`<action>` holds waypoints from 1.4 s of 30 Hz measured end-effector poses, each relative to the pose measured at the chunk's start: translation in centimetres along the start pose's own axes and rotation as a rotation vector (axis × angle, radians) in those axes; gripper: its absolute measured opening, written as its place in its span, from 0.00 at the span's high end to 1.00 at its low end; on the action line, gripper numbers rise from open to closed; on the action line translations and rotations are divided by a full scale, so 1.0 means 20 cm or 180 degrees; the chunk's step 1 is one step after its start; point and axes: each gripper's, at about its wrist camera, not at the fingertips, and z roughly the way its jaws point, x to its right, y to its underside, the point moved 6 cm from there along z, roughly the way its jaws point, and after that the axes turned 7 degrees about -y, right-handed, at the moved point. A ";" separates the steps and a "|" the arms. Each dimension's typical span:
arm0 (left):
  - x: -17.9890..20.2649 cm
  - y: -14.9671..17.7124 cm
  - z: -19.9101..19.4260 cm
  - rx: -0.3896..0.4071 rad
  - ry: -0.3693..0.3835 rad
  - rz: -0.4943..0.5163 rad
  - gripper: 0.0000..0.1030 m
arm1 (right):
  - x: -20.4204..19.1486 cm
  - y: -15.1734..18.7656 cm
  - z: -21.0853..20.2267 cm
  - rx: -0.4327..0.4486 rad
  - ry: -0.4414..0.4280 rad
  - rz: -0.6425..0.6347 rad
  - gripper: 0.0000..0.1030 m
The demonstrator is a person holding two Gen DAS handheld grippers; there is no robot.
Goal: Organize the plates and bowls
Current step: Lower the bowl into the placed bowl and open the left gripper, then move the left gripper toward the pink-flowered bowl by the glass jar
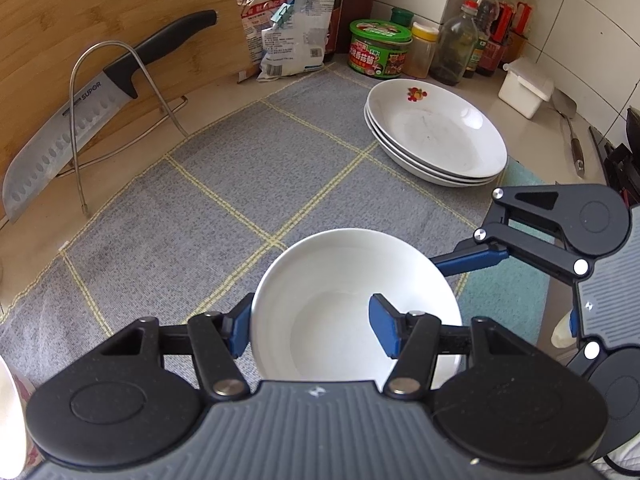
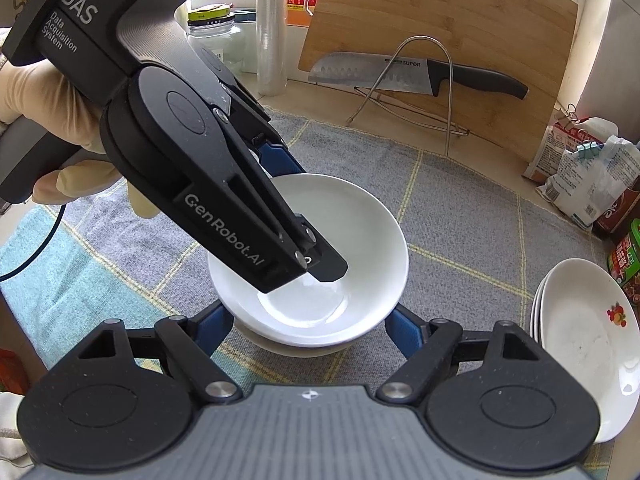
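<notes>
Soft grey cloth (image 1: 224,216) with yellow lines covers the counter. On it, the left gripper (image 1: 312,330) pinches the smooth white bowl's (image 1: 340,280) rim. The right gripper (image 2: 310,330) sits around the bowl; touching is hard to see. Three round plates (image 1: 436,132) are stacked nearby.

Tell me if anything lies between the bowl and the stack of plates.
Nothing visible does: only bare grey cloth lies between the bowl and the plates.
</notes>
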 end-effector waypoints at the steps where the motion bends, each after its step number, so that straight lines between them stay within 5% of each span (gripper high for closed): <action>1: 0.00 0.00 0.00 0.0004 0.0005 -0.0005 0.43 | 0.00 0.00 0.00 0.0001 0.0001 0.0003 0.17; 5: -0.01 0.00 -0.01 0.0043 -0.0021 -0.0021 0.35 | 0.00 0.00 0.00 0.0015 -0.0012 0.0004 0.15; 7: -0.01 -0.01 -0.02 0.0107 -0.0006 -0.0042 0.34 | -0.01 -0.01 -0.02 0.0105 -0.0023 0.0000 0.00; 19: -0.06 0.01 -0.13 0.0317 -0.0171 -0.0154 0.28 | -0.05 -0.03 -0.09 0.0422 -0.0253 0.0044 0.00; 27: -0.10 0.11 -0.23 0.0521 -0.0485 -0.0394 0.28 | -0.18 0.01 -0.10 0.0378 -0.0450 -0.0057 0.00; 42: -0.23 0.38 -0.34 0.0675 -0.0691 -0.1107 0.21 | -0.20 0.01 -0.10 0.0420 -0.0265 0.0009 0.00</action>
